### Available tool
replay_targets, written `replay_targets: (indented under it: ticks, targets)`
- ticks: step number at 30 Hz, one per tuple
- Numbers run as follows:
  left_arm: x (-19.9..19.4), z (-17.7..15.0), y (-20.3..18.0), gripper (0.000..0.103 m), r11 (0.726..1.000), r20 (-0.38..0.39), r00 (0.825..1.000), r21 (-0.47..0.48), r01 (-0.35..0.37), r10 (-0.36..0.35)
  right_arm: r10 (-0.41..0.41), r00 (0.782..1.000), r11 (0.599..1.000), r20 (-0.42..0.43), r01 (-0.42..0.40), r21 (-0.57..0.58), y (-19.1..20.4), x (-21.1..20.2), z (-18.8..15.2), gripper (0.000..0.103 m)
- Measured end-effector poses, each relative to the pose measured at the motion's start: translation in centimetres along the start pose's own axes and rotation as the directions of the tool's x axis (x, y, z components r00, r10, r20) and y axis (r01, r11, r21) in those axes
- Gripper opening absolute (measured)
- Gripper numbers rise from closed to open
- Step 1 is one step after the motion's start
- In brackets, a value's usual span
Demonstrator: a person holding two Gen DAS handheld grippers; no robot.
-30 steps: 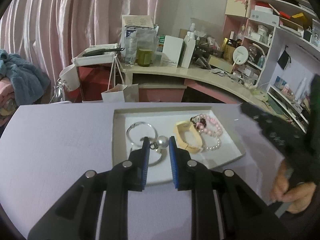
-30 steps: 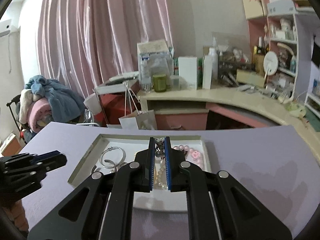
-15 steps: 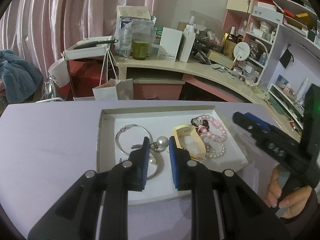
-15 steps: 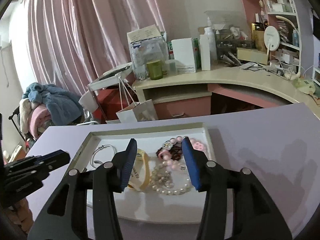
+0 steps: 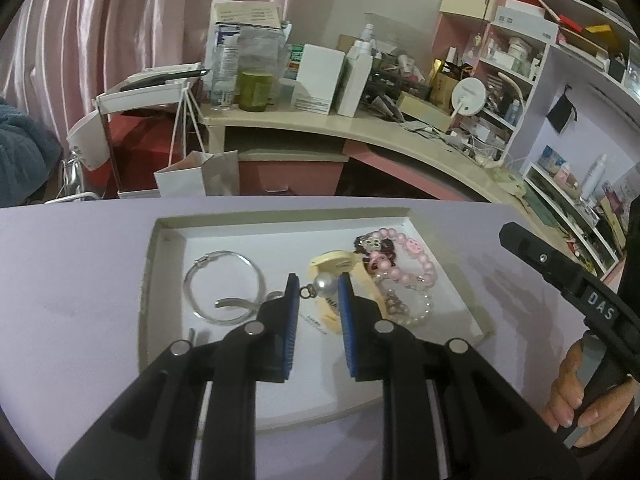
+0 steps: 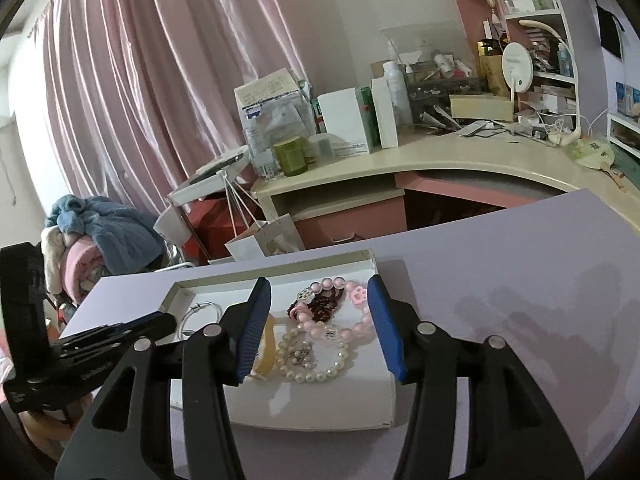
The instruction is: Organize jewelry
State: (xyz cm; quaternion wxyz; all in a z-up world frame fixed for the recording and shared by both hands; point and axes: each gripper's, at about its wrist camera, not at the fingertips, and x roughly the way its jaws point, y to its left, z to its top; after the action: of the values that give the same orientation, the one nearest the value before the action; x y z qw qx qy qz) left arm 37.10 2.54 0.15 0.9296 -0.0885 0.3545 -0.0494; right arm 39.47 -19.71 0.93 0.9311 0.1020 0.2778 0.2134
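You've spread the right gripper (image 6: 320, 320) wide over the bracelets (image 6: 320, 332) lower centre in the tray (image 6: 280, 400), so they're released; left gripper (image 5: 316, 300) stays half-open around the pearl (image 5: 324, 285).

Your room light is soft and even; daylight glows through the pleated pink satin curtain (image 6: 132, 92). Faint shadows fall on the lilac tabletop (image 6: 520, 300) right of it. Fisheye bends and darkens every edge.

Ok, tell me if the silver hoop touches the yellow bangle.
Apart. The left wrist view shows bare white tray floor between the silver hoop and the yellow bangle.
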Motion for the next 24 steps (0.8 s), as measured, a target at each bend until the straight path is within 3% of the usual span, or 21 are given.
replay_targets:
  ticks: [3, 6, 10, 16, 21, 24]
  targets:
    - [0.6, 0.0, -0.4, 0.022, 1.0, -0.016, 1.0, 0.005, 0.009, -0.009, 0.012, 1.0, 1.0, -0.007, -0.012, -0.012, 0.3, -0.1, -0.1, 0.053]
    - [0.5, 0.0, -0.4, 0.051, 1.0, 0.002, 1.0, 0.0, 0.0, 0.0, 0.012, 1.0, 1.0, 0.006, -0.012, -0.029, 0.6, -0.6, -0.1, 0.058]
    - [-0.9, 0.0, 0.3, 0.066, 1.0, 0.035, 0.999, -0.019, -0.005, 0.005, 0.001, 0.999, 0.999, 0.044, 0.001, -0.052, 1.2, -1.8, 0.0, 0.072]
    - [-4.8, 0.2, 2.7, 0.086, 0.997, 0.117, 0.993, -0.081, -0.017, 0.027, 0.016, 0.995, 0.999, 0.097, -0.012, -0.048, 1.8, -3.8, 0.2, 0.096]
    - [-8.5, -0.7, 4.3, 0.1, 0.992, 0.189, 0.979, -0.111, -0.058, 0.078, 0.007, 0.986, 0.998, 0.166, 0.004, -0.064, 2.9, -5.7, 0.0, 0.102]
    - [-10.9, -1.7, 4.6, 0.101, 0.992, 0.248, 0.964, -0.099, -0.072, 0.095, -0.008, 0.977, 0.997, 0.214, 0.025, -0.077, 3.6, -6.7, -0.4, 0.102]
